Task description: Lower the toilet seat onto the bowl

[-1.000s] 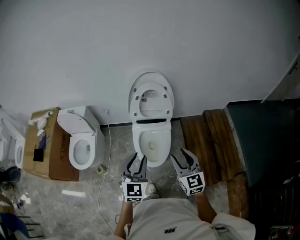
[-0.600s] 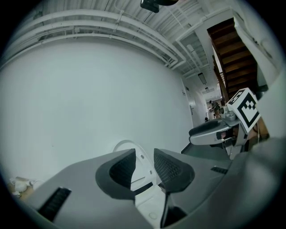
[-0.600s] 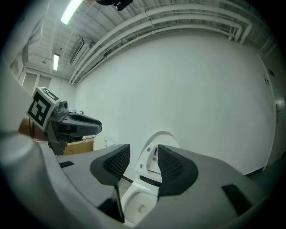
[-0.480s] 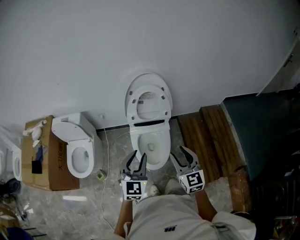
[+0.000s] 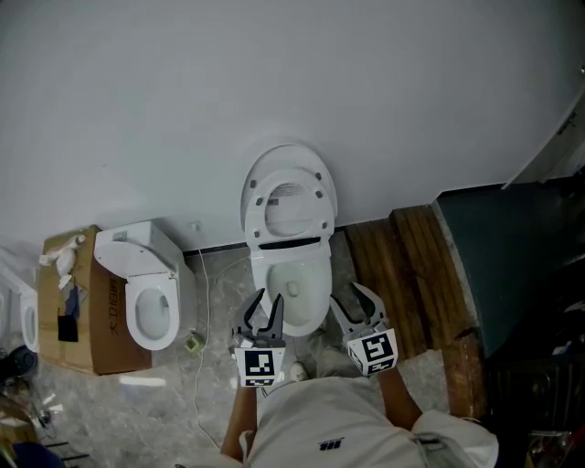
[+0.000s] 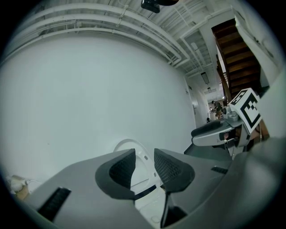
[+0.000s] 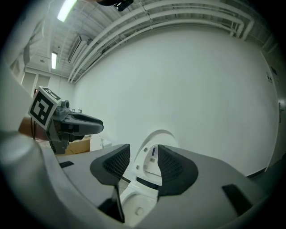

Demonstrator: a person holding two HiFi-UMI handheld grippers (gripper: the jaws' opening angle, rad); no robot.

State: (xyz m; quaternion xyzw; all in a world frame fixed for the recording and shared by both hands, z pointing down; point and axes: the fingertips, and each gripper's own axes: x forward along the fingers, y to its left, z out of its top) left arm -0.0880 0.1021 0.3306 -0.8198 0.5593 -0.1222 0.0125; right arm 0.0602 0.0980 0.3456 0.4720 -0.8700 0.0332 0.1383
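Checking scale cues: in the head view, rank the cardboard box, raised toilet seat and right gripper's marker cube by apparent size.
cardboard box and raised toilet seat: near alike, box perhaps larger
right gripper's marker cube: clearly smallest

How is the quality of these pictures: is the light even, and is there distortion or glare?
Head view: soft, even light on the white wall, no hard shadows; the raised toilet seat is clear, the right side is dark. Left gripper view: strong fisheye, the ceiling pipes bend, corners are black. Right gripper view: same fisheye; a bright ceiling lamp glares at the top left.
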